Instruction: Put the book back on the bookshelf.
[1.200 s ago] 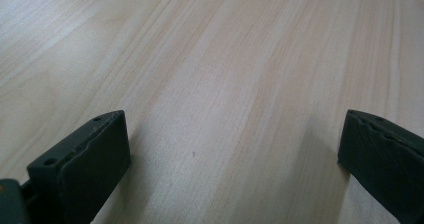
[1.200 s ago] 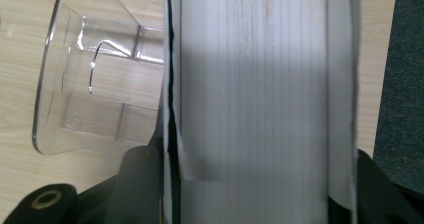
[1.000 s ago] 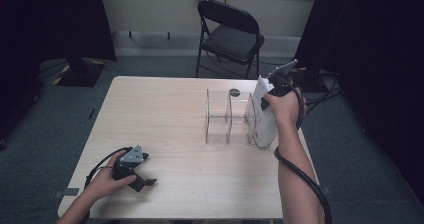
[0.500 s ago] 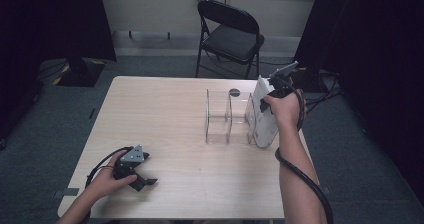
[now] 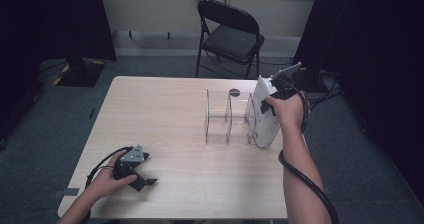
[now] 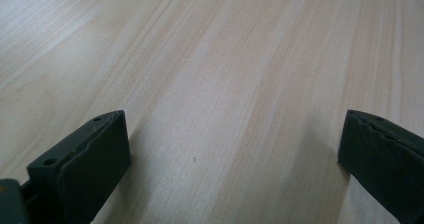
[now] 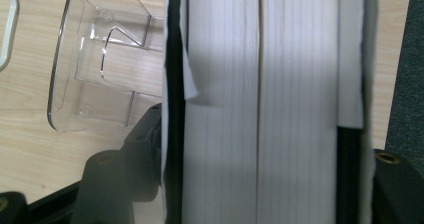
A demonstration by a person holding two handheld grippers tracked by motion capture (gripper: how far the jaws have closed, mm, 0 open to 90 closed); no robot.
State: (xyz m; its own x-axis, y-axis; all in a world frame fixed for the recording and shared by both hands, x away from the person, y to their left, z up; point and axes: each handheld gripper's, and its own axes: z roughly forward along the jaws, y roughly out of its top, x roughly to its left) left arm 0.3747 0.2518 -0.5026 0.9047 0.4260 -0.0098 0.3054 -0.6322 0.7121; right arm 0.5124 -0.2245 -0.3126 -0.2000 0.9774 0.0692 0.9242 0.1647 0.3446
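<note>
A thick white book (image 5: 266, 120) stands upright on the table at the right end of a clear plastic rack (image 5: 227, 116) with several dividers. My right gripper (image 5: 269, 108) is shut on the book near its top, with a hand wrapped around the gripper. In the right gripper view the book's page edges (image 7: 260, 109) sit between the two black jaws of the right gripper (image 7: 250, 134), and the rack (image 7: 100, 69) lies to its left. My left gripper (image 5: 141, 180) rests on the table at the front left. It is open, and bare wood lies between the jaws of the left gripper (image 6: 235, 134).
The light wooden table (image 5: 165, 109) has a small dark round spot (image 5: 234, 92) behind the rack. A black folding chair (image 5: 230, 34) stands beyond the far edge. Dark curtains hang at both sides. Each gripper trails a black cable.
</note>
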